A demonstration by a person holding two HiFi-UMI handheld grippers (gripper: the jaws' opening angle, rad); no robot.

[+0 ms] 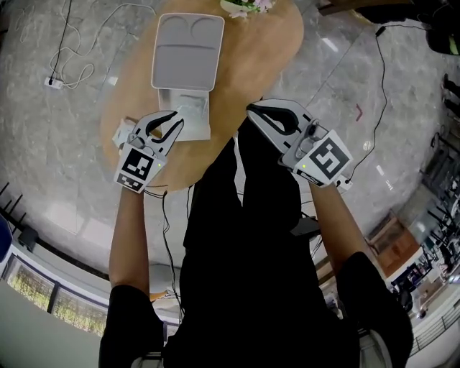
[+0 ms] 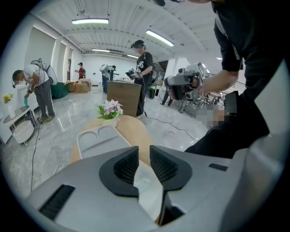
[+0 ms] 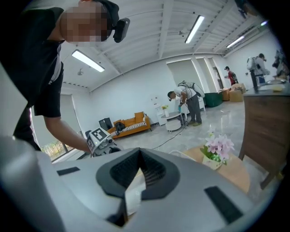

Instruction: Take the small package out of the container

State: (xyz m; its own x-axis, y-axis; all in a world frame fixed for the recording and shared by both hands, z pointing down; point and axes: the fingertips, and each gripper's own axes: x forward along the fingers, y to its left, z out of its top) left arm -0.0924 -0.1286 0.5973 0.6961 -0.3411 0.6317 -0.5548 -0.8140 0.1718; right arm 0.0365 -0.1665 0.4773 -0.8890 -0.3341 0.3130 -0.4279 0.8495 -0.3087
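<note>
Standing in a big open lab hall, looking over glossy marble floor (image 1: 43, 93), trailing cables (image 1: 68, 54), strip lights (image 2: 89, 21), an orange sofa (image 3: 131, 124), people (image 2: 144, 68) wearing head cameras.

Flower pot (image 1: 244, 6) at tabletop (image 1: 277, 50) far edge: cut off by picture's top edge. Container (image 1: 187, 61): near corner hidden under left gripper (image 1: 177, 118); contents washed out, small package not distinguishable. White object (image 1: 119, 134) at tabletop left edge: mostly hidden behind same gripper, kind unclear. Tabletop near edge: hidden by person's black clothing (image 1: 244, 237)
</note>
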